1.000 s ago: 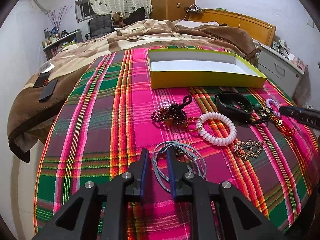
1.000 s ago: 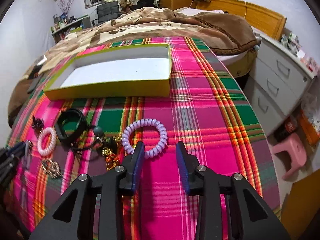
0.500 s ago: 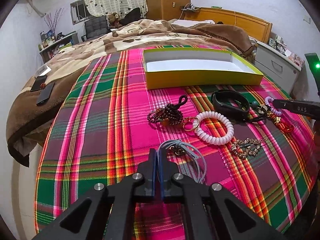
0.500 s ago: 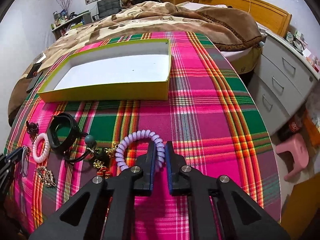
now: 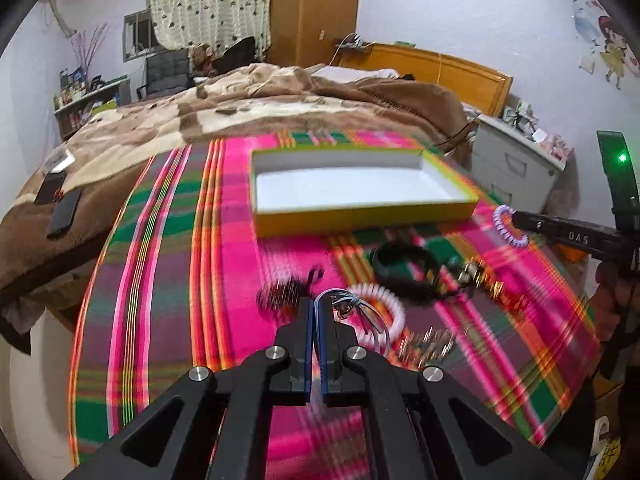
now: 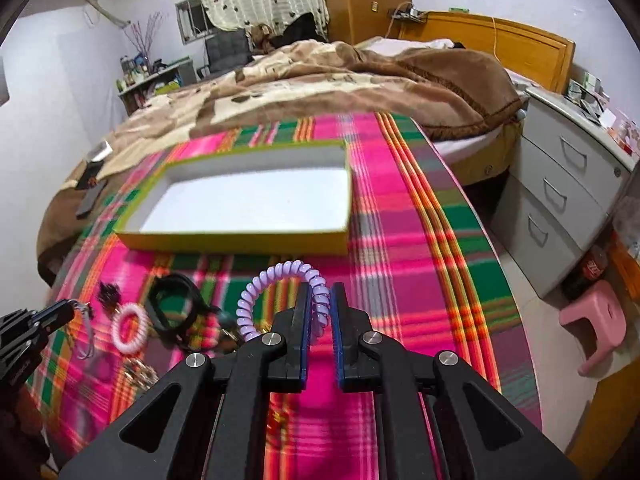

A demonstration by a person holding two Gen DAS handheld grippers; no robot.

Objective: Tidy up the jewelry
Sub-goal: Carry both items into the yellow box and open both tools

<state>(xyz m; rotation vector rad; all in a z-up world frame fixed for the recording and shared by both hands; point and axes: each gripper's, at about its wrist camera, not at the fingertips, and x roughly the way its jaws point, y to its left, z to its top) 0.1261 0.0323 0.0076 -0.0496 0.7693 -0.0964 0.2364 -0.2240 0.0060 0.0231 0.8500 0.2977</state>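
On the plaid bed cover (image 5: pixel 168 264), left tool (image 5: pixel 317 308) pinches grey cord loop (image 5: pixel 362 312), right tool (image 6: pixel 320 300) squeezes purple coil bracelet (image 6: pixel 276 276); either could slip free before reaching the box (image 6: pixel 240 236).

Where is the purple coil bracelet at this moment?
In the right wrist view the purple coil bracelet is clamped in the right tool, just in front of the yellow box.

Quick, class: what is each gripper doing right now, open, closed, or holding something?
Left gripper: closed on the grey-blue cord loop.
Right gripper: closed on the lilac coil bracelet.
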